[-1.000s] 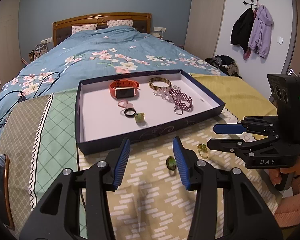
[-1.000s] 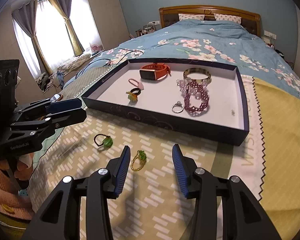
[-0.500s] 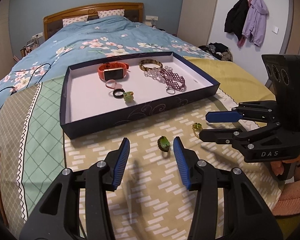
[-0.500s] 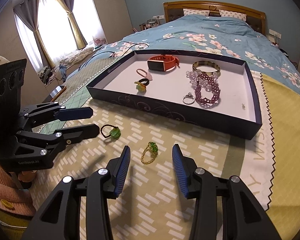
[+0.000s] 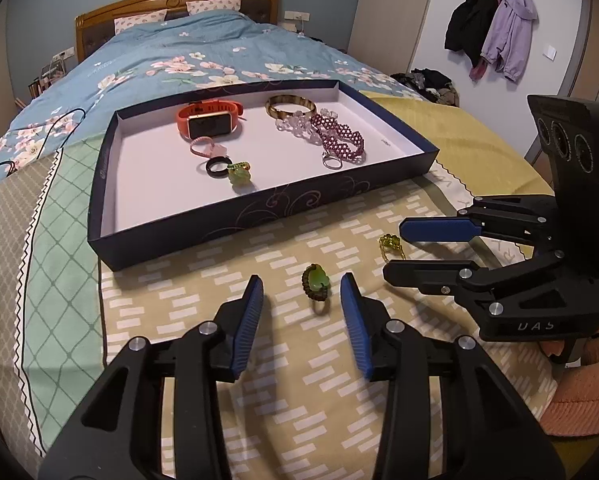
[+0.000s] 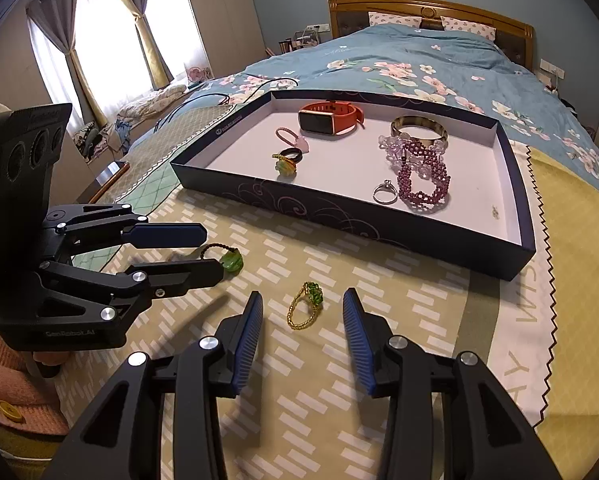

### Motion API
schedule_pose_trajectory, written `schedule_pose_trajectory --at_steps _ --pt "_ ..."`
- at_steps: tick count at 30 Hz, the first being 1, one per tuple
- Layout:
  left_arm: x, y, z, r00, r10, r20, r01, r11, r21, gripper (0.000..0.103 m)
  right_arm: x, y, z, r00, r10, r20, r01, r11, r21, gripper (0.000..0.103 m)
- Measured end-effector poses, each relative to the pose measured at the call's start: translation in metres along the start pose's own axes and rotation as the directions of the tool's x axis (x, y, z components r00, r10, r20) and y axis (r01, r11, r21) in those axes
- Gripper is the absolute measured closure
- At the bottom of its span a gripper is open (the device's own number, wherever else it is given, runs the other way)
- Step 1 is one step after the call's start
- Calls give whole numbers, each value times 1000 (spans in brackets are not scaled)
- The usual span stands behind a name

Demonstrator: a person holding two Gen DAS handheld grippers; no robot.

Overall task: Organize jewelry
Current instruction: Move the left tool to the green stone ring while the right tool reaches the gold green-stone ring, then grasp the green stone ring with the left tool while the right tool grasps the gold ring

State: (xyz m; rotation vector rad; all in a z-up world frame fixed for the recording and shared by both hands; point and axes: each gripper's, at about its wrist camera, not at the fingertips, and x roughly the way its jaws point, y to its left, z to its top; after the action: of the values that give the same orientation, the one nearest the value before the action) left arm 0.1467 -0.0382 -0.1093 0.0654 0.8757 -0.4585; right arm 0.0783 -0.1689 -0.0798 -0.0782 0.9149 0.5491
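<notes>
Both pairs of blue-padded fingers stand parted and grasp nothing: the left gripper [image 5: 301, 294], whose fingers have just been closing, has the dark beaded ring with a pale green stone [image 5: 315, 280] between its tips, untouched on the patterned yellow-green cloth [image 5: 227, 320] over the bed; the right gripper [image 6: 302, 305] frames the gold beaded ring with a dark green cluster [image 6: 306, 307] in the same way. Beyond both sets of fingertips lies the shallow navy box lid with a white floor [image 5: 259, 216]. It holds an orange-strapped smartwatch [image 5: 209, 120], a brown-gold bangle [image 5: 290, 106], a clear bead bracelet [image 5: 295, 124], a purple beaded bracelet [image 5: 341, 142], a silver ring [image 5: 331, 163], a pink ring [image 5: 205, 148], a black ring [image 5: 218, 168] and a green-stone ring [image 5: 239, 174].
</notes>
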Motion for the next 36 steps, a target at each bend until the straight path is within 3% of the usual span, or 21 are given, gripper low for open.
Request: schedule_pose_trajectory --at_steps 16,20,26,36 --pt "13 -6 6 1000 -13 -28 13 1000 16 71 4 9 2 998 -58 -12 57 997 -46 71" --pt "14 -5 7 1000 -8 -30 8 1000 14 76 4 8 2 998 -68 -12 67 997 -46 79" --pt "15 -4 7 1000 -4 -30 5 1000 8 84 4 7 3 998 -69 -12 68 997 -44 83" --pt "15 -3 6 999 -17 -29 16 1000 -5 84 4 4 3 999 -50 -10 50 998 -27 98"
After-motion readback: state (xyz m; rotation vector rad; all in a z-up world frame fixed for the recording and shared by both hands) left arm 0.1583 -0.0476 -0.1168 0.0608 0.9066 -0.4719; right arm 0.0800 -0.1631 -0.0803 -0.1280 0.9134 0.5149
